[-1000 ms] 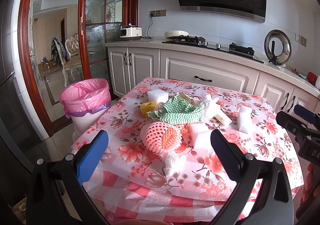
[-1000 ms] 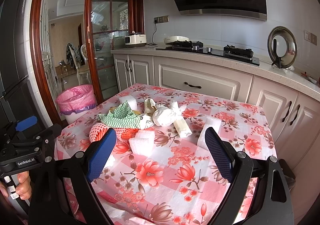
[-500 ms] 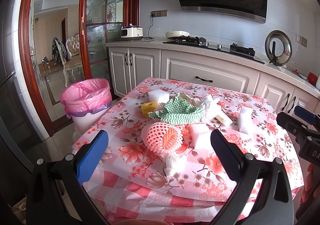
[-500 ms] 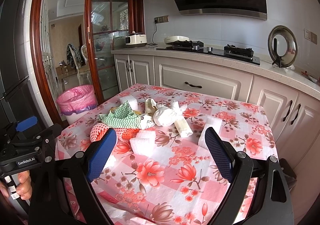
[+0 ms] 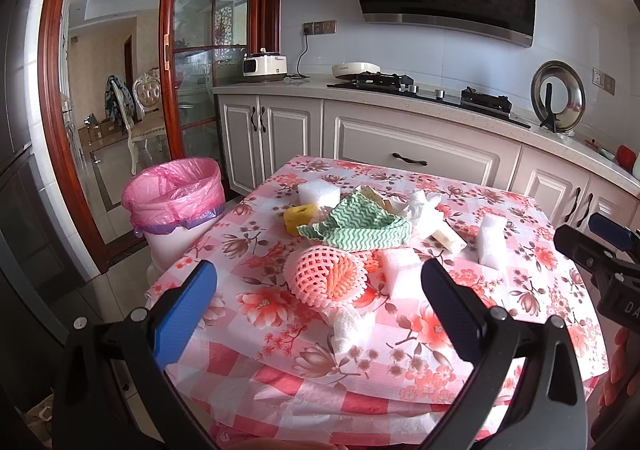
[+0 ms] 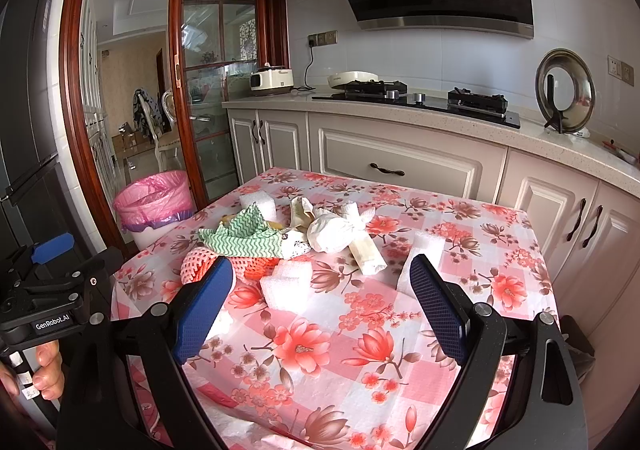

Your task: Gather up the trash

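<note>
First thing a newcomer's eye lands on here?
Probably the heap of trash mid-table: a green zigzag cloth draped over it, a pink foam fruit net at its near edge. Next, the pink-lined bin on the floor off the table's left corner. Both grippers, left and right, hang open, empty.

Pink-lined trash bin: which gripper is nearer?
Left. The left gripper hovers at the table corner beside the trash bin; the right gripper sits further along the table, away from it.
</note>
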Action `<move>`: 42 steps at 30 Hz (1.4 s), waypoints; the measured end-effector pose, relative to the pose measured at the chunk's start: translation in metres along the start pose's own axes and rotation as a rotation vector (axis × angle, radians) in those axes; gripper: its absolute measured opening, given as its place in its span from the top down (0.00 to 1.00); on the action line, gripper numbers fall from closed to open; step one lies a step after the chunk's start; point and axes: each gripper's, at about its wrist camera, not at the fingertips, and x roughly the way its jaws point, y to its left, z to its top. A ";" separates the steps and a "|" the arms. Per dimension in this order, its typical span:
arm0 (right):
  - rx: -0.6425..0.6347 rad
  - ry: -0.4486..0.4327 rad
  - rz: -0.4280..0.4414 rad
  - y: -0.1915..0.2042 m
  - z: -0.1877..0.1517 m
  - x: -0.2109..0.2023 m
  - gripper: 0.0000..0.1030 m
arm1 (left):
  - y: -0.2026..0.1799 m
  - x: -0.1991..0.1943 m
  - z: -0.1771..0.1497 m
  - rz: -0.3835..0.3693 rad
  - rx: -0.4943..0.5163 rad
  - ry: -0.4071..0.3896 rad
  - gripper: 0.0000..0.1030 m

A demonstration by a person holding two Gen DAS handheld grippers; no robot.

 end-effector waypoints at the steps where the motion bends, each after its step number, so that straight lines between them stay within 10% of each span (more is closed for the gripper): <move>1: 0.000 0.000 0.000 0.000 0.000 0.000 0.18 | 0.000 0.000 0.000 -0.001 0.000 0.000 0.04; 21: 0.055 0.043 -0.007 -0.015 -0.018 0.021 0.18 | 0.042 0.016 0.012 -0.034 -0.109 -0.006 0.04; 42: 0.071 0.230 0.089 0.022 -0.043 0.166 0.18 | 0.066 0.153 -0.033 -0.046 0.019 0.189 0.04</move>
